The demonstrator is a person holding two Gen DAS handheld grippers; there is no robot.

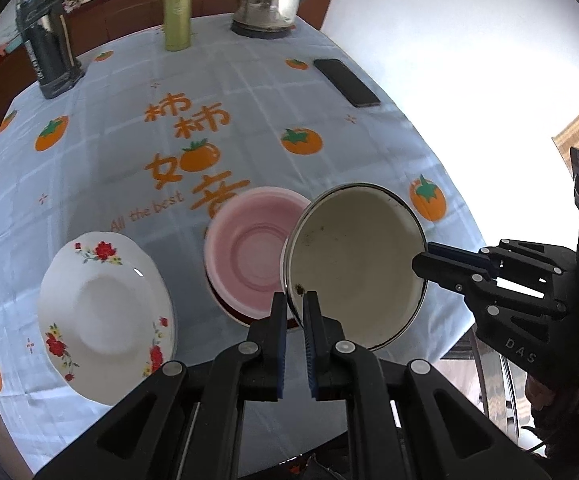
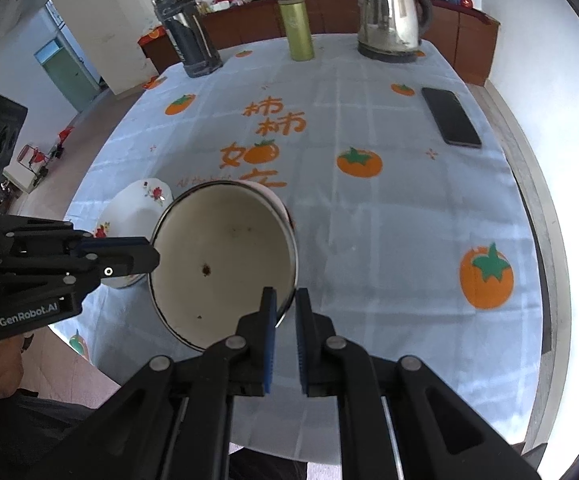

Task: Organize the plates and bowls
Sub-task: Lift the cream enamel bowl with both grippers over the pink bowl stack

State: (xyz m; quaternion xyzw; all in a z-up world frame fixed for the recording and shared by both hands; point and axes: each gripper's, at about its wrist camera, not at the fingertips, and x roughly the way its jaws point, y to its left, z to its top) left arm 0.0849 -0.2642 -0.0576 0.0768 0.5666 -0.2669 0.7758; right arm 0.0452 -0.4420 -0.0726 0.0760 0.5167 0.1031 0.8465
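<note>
The cream enamel bowl point(image 1: 353, 264) with a dark metal rim hangs tilted above the worktop point(image 1: 249, 120), held from two sides. The left gripper point(image 1: 294, 300) is clamped on its near rim, and the right gripper point(image 2: 285, 300) pinches the opposite edge. Just behind the bowl sits a pink bowl point(image 1: 249, 248) on the persimmon-printed cloth. A white flowered plate point(image 1: 105, 320) lies apart to the left.

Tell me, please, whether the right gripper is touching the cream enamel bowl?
Touching. In the right wrist view the right gripper pinches the rim of the cream enamel bowl between its pads.
</note>
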